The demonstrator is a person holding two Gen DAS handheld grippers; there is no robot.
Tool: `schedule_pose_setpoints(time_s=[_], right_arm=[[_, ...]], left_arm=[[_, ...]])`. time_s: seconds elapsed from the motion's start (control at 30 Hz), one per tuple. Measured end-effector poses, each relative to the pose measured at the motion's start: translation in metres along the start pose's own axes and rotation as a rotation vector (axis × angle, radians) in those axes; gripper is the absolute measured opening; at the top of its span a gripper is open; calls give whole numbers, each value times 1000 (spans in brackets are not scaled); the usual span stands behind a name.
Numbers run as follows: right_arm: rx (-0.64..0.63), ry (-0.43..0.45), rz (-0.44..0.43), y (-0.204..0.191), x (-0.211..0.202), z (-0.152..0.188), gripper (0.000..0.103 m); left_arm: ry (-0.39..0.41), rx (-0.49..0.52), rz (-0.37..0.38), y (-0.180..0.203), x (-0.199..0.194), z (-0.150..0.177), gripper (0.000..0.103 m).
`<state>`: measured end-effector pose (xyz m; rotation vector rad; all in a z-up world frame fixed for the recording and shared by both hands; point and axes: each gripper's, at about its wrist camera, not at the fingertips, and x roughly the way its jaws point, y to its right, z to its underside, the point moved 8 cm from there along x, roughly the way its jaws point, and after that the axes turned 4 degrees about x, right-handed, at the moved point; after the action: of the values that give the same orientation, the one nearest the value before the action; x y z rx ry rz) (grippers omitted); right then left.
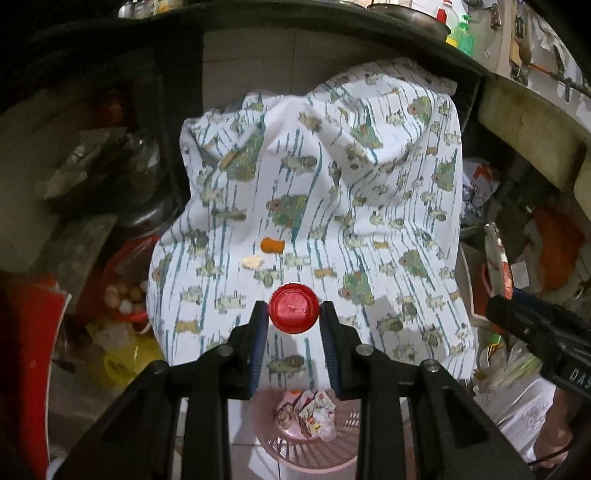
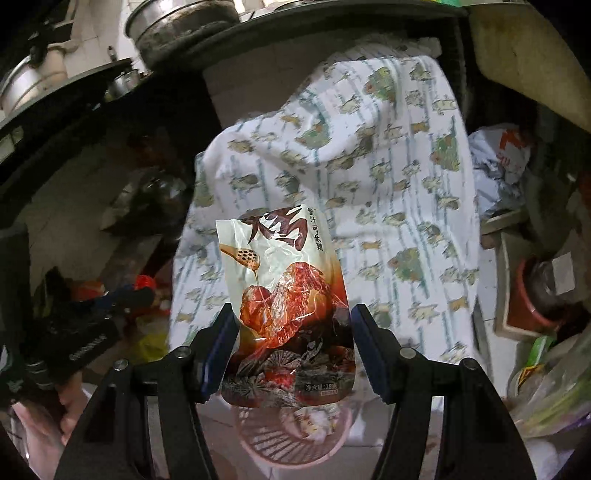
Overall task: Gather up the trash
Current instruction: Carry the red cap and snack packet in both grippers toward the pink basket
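Note:
My left gripper (image 1: 294, 313) is shut on a red bottle cap (image 1: 294, 308), held just above the near part of a fish-patterned cloth (image 1: 369, 221). An orange scrap (image 1: 272, 244) and a pale crumb (image 1: 253, 262) lie on the cloth beyond the cap. In the right wrist view, my right gripper (image 2: 291, 325) has wide-spread jaws with a snack wrapper (image 2: 284, 295) standing between them; whether the pads grip it I cannot tell. A pink trash basket (image 1: 266, 439) holding wrappers sits on the floor below both grippers, and it also shows in the right wrist view (image 2: 258, 439).
The cloth (image 2: 388, 184) covers a low table under a dark shelf (image 1: 258, 18). Clutter crowds both sides: bags and a red bowl of eggs (image 1: 123, 299) at left, bags and containers (image 1: 554, 251) at right. The right gripper's body (image 1: 546, 332) is at the right edge.

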<state>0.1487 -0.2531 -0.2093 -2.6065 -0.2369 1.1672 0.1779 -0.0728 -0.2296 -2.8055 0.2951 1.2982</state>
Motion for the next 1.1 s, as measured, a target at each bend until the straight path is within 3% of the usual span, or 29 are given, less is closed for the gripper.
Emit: schedule_pose_setpoints(time_s=[0.6,0.77,0.97,1.1], right_arm=[[164,-447,-134,20,114,118,65],[117,-554,-108,16,128,155,65],[154,-685,-62,26,162,193,66],[135,-728,-19,27,185,209,66]], left_arm=[[-248,-49,59,-4,70,85,27],[-329,-56,80,-2,87,108,27],[-460,-89,69,1,118,143,27],[-520,-103,91,8,138,166,27]])
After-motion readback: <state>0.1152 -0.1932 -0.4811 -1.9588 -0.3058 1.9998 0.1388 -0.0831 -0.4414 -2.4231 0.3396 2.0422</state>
